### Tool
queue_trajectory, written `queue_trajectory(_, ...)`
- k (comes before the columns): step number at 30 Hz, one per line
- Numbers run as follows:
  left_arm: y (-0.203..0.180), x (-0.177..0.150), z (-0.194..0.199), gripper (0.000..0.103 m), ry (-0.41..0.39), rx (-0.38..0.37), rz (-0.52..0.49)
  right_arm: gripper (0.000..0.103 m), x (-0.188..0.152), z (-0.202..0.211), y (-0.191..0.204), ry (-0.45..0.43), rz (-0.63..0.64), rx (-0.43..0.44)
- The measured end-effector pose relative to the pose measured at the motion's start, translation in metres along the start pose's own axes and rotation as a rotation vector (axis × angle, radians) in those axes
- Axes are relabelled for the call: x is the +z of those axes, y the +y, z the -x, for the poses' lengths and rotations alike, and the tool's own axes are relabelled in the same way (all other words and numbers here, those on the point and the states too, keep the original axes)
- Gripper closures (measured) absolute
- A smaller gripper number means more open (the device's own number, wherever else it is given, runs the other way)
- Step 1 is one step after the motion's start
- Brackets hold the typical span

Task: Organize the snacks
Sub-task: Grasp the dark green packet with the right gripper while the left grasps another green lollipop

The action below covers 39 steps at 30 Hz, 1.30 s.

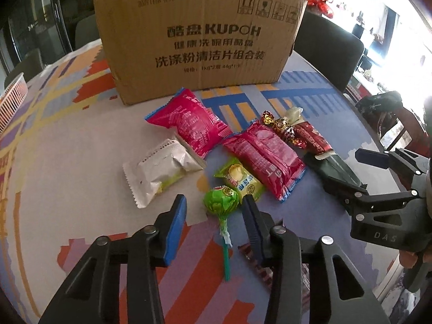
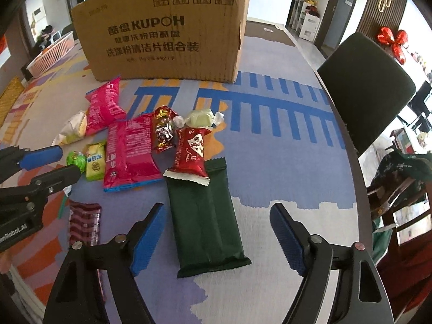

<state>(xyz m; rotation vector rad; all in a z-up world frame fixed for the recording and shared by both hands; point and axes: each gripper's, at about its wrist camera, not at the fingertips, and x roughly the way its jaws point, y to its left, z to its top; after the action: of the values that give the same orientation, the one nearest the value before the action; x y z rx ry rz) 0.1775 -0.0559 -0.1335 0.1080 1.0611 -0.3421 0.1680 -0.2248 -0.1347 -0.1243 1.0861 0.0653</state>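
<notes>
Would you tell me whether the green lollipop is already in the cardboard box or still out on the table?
Out: the green lollipop lies on the tablecloth, between the open left gripper's fingers, well short of the cardboard box.

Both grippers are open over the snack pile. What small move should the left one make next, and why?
Probably ease the left gripper down and shut it on the green lollipop. Its head lies between the open blue pads, nearest of the snacks, and nothing covers it. The cardboard box stands just beyond the pile. The right gripper is open over the dark green bar.

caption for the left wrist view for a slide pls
Open left gripper straddling a green lollipop, with assorted snack packets on the patterned tablecloth before a cardboard box.
</notes>
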Motion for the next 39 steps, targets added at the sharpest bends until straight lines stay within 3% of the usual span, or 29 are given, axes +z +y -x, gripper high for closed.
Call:
queue_trajectory(8, 0.001, 0.003, -0.007, 0.075, 0.01, -0.04, 0.017, 0.037, 0.002, -0.006, 0.001, 0.014, -0.002, 0.027)
queue_trajectory(14, -0.001, 0.004, -0.009, 0.076, 0.012, -0.047, 0.019, 0.055, 0.001, -0.004, 0.006, 0.018, 0.006, 0.057)
queue_trajectory(17, -0.001, 0.003, -0.005, 0.076, 0.007, -0.043, 0.02, 0.058, 0.001, -0.003, 0.007, 0.019, 0.006, 0.061)
queue_trajectory(29, -0.016, -0.004, 0.031, 0.076, -0.065, -0.023, -0.016, 0.058, -0.014, 0.029, 0.011, -0.006, -0.016, 0.105)
queue_trajectory(39, -0.017, -0.003, 0.069, 0.076, -0.147, -0.03, -0.009, 0.058, -0.012, 0.066, 0.016, -0.094, -0.013, 0.125)
